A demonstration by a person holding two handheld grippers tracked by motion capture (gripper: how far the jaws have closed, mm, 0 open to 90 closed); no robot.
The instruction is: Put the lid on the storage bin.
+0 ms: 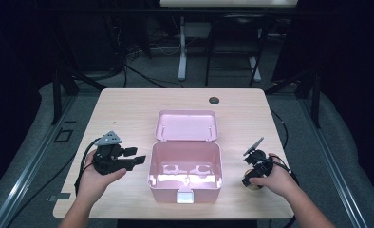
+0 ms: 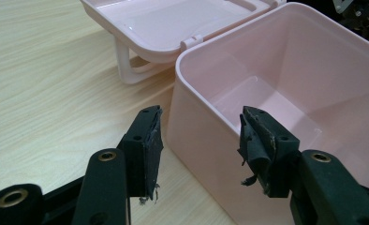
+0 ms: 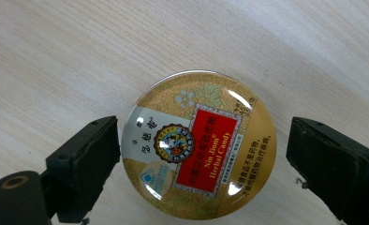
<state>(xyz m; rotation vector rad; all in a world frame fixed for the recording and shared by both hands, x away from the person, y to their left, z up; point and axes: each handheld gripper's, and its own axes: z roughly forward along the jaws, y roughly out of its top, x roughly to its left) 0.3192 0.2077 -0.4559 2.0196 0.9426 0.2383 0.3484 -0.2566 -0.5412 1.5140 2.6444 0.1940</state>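
The only readable writing is on the lid of the round candy tin (image 3: 199, 145), which lies flat on the surface near its right edge. A red panel in the middle of the lid carries "Nin Jiom" and, below it, "Herbal Candy" in gold letters, running at a slant. Beside the panel, on a pale strip, stand three dark Chinese characters. Along the other side of the red panel run two lines of small Chinese print, too fine to make out. A round emblem sits at the panel's corner; its details cannot be read.
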